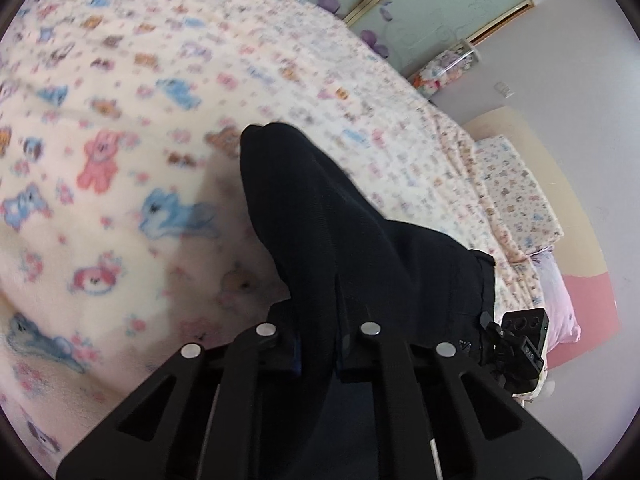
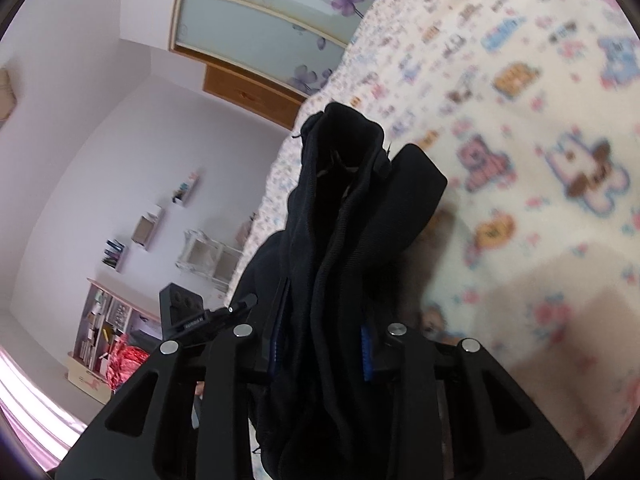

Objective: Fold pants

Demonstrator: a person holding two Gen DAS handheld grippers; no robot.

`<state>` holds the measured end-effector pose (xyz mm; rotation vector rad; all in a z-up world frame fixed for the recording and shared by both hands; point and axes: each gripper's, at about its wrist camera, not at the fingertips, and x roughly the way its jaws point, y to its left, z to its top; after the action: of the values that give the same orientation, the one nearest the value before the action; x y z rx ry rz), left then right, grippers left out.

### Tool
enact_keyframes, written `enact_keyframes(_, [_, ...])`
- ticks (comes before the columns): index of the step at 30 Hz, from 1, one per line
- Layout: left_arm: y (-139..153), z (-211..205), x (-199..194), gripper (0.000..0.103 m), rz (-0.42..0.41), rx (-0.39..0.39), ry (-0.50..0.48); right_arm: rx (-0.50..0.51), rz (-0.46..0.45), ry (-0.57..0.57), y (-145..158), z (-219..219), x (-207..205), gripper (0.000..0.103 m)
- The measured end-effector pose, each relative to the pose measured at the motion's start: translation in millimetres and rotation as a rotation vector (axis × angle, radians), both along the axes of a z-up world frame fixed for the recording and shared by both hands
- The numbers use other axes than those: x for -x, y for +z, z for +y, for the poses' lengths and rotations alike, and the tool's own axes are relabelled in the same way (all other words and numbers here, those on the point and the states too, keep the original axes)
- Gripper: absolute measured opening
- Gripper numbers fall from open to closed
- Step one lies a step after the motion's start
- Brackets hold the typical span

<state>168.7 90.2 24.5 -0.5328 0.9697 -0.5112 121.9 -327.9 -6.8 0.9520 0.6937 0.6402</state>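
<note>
The black pants (image 1: 340, 232) hang in the air above a bed, held by both grippers. My left gripper (image 1: 318, 344) is shut on a bunched part of the pants, and the cloth rises forward from its jaws. My right gripper (image 2: 324, 344) is shut on another thick bunch of the pants (image 2: 352, 216), with folds of cloth standing up past its jaws. The right gripper's body shows at the right in the left wrist view (image 1: 516, 344), and the left gripper's body shows at the left in the right wrist view (image 2: 188, 312). Both sets of fingertips are hidden by cloth.
A cream blanket with cartoon animals (image 1: 120, 160) covers the bed (image 2: 540, 160) below. A pink pillow (image 1: 560, 312) lies at the bed's head. A wardrobe with flowered glass doors (image 2: 260, 20) stands behind. Shelves and boxes (image 2: 108, 328) line the wall.
</note>
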Motion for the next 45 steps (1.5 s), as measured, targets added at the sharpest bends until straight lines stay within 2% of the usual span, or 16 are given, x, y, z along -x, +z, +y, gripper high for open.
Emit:
enact_keyframes(4, [19.7,-11.2,-4.1,0.009,-0.063,-0.017,-0.001,-0.005,-0.049,-0.027,15.0,-0.6,-11.8,0.029])
enact_keyframes(10, [27.2,-26.7,-27.1,0.009,-0.122,0.037,0.051,-0.021,-0.098,-0.139,17.1,-20.4,-31.7,0.029])
enact_keyframes(12, [16.8,-35.8,-39.0,0.009,-0.111,0.003,0.044,0.002,-0.072,-0.181,8.6,-28.2,-35.9,0.029])
enact_keyframes(15, [-10.2,-42.6,-53.9,0.012,-0.049,-0.043,0.076,0.052,0.059,-0.239,-20.8,-35.6,-43.3,0.029])
enact_keyframes(18, [-37.4,-31.3,-58.3,0.019,0.004,0.048,0.142,0.092,0.084,-0.261,-24.8,-32.3,-44.1,0.031])
enact_keyframes(19, [-40.0,-30.0,-57.6,0.027,0.009,0.048,0.155,0.146,0.081,-0.272,-20.0,-27.7,-43.1,0.031])
enact_keyframes(20, [-40.0,-29.3,-56.4,0.033,0.011,0.028,0.169,0.175,0.08,-0.28,-16.9,-24.7,-41.8,0.037])
enact_keyframes(21, [-38.1,-28.1,-54.1,0.045,0.016,0.0,0.187,0.215,0.08,-0.302,-13.1,-22.3,-37.6,0.048])
enact_keyframes(22, [-35.0,-26.3,-50.9,0.05,0.014,-0.016,0.205,0.236,0.083,-0.321,-10.3,-22.5,-33.6,0.052])
enact_keyframes(26, [-3.7,-8.2,-26.5,0.058,-0.055,-0.139,0.293,0.307,0.043,-0.504,15.1,-38.5,4.6,0.053])
enact_keyframes(28, [15.3,-16.5,-3.5,0.058,-0.129,-0.274,0.289,0.359,-0.035,-0.544,37.6,-37.1,26.9,0.053])
enact_keyframes(30, [23.4,-32.6,16.1,0.06,-0.19,-0.34,0.232,0.399,-0.095,-0.502,52.8,-17.6,41.7,0.053])
enact_keyframes(33, [24.3,-76.5,47.9,0.074,-0.264,-0.424,0.132,0.519,-0.114,-0.434,53.0,23.3,56.5,0.053])
enact_keyframes(39, [-1.6,-126.6,58.6,0.076,-0.278,-0.52,0.053,0.683,-0.125,-0.346,40.9,65.5,62.4,0.053])
enact_keyframes(41, [-13.3,-127.0,59.0,0.078,-0.277,-0.539,0.052,0.696,-0.098,-0.331,37.1,63.1,60.6,0.053])
enact_keyframes(45, [-29.4,-127.6,57.7,0.082,-0.278,-0.553,0.056,0.625,0.009,-0.296,17.0,52.7,47.1,0.052])
